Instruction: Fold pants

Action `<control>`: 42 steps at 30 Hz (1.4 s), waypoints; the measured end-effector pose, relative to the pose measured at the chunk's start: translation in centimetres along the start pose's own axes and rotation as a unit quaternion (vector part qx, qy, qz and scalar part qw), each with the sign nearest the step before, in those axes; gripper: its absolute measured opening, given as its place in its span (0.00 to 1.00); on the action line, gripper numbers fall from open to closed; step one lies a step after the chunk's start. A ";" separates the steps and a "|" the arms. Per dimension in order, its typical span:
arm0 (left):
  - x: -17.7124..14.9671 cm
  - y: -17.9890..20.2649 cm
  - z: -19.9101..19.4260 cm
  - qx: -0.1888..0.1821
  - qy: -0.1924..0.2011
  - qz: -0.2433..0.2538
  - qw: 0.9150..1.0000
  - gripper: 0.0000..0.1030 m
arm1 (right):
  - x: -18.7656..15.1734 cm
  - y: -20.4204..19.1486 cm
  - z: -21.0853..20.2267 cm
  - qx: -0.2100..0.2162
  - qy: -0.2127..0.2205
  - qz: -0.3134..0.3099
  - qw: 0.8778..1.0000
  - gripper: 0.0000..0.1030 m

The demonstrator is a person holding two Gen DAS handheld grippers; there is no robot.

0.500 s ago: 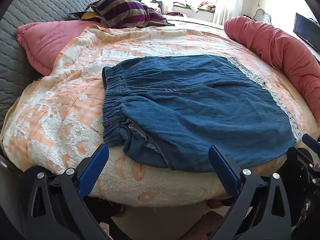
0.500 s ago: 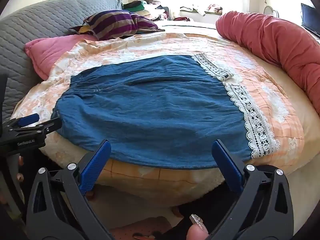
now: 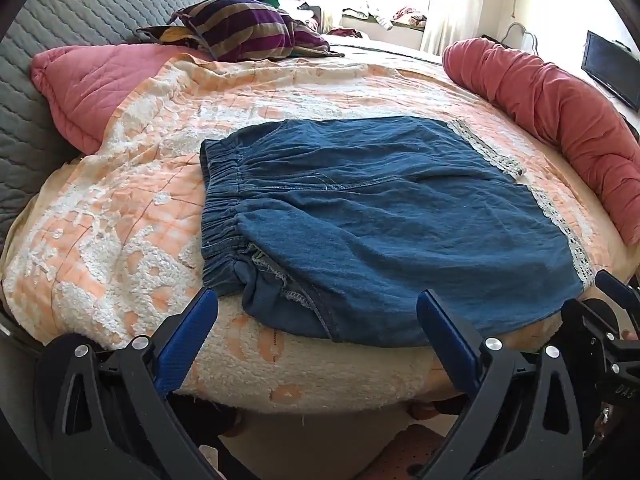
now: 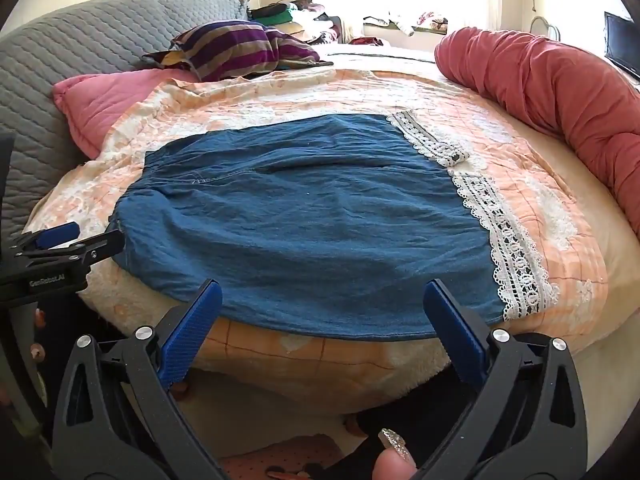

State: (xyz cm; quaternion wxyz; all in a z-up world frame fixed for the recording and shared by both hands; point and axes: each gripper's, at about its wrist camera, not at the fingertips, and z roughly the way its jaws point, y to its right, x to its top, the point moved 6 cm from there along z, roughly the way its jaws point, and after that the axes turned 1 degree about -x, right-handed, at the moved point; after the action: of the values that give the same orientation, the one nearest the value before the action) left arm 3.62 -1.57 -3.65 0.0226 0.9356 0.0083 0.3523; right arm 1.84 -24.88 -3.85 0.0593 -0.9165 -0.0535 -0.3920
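Nothing has visibly shifted since a moment earlier: both the left gripper [image 3: 318, 308] and right gripper [image 4: 322, 300] hover wide open and empty at the bed's [image 3: 120, 208] near edge, the blue pants [image 4: 304, 224] lying crosswise just ahead, waistband [image 3: 218, 216] toward the left gripper.

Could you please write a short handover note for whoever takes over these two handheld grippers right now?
Left gripper: open, empty, hovering at the near edge of the bed by the waistband end.
Right gripper: open, empty, hovering at the near edge by the hem end.
Blue denim pants with white lace hems: lying across the peach and white quilted bedspread, elastic waistband to the left, hems to the right.
Done: pants appear already folded lengthwise, one leg over the other.
Left: probably grasp an end and fold it across to the other; nothing gripped yet.
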 end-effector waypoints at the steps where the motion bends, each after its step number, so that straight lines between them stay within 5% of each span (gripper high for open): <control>1: 0.0 0.2 0.0 0.000 0.000 0.001 1.000 0.96 | 0.0 -0.1 0.0 0.000 0.000 -0.001 1.000 0.92; 42: -0.1 -0.3 0.0 -0.007 -0.001 0.003 1.000 0.96 | 0.1 -0.7 0.0 -0.006 0.003 -0.009 1.000 0.92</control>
State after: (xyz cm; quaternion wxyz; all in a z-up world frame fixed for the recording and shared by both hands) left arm 3.56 -1.28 -3.73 0.0282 0.9360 0.0031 0.3510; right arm 1.86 -24.20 -3.71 0.0502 -0.9153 -0.0587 -0.3953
